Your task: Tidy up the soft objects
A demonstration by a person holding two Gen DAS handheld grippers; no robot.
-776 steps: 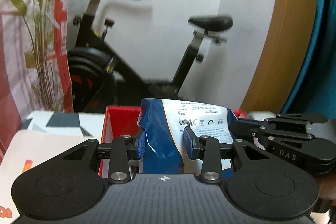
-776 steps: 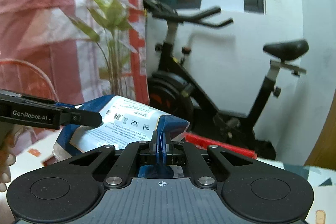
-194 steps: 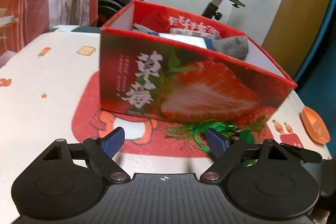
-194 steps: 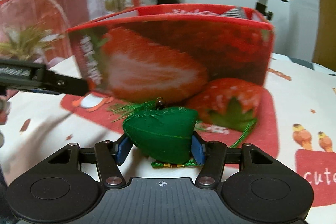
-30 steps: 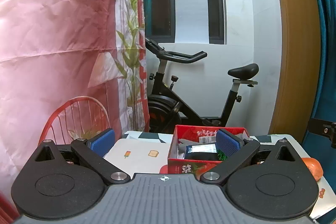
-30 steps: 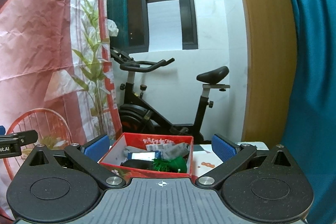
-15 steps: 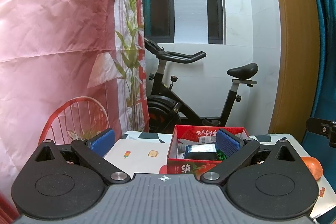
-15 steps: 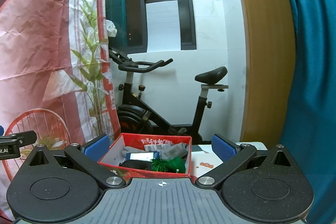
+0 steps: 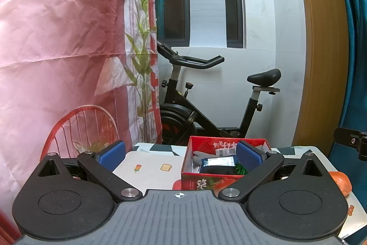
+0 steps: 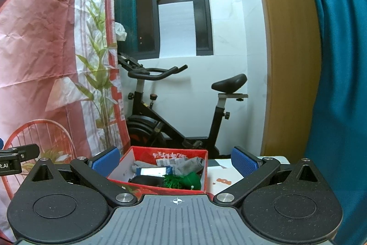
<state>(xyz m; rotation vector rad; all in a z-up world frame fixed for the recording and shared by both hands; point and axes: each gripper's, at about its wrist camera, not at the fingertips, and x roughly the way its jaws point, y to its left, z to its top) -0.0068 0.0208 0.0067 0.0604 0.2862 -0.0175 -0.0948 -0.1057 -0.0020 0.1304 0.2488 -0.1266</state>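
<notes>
Both pairs of fingers stood spread wide and held nothing: the left gripper [image 9: 181, 156] and the right gripper [image 10: 175, 160] hung well back from the red strawberry box [image 10: 160, 187]. Inside that box lay the green plush [image 10: 191, 179], the blue packet [image 10: 152, 171] and a grey sock [image 10: 193, 163]. By my reading the sorting looked finished; the sound move was to keep both clear of the box and check the tabletop [image 9: 149, 167] beside it for strays.

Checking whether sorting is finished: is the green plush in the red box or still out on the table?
In. The green plush lies inside the red box, at its near right corner beside a blue packet; both tools are open and hold nothing.
</notes>
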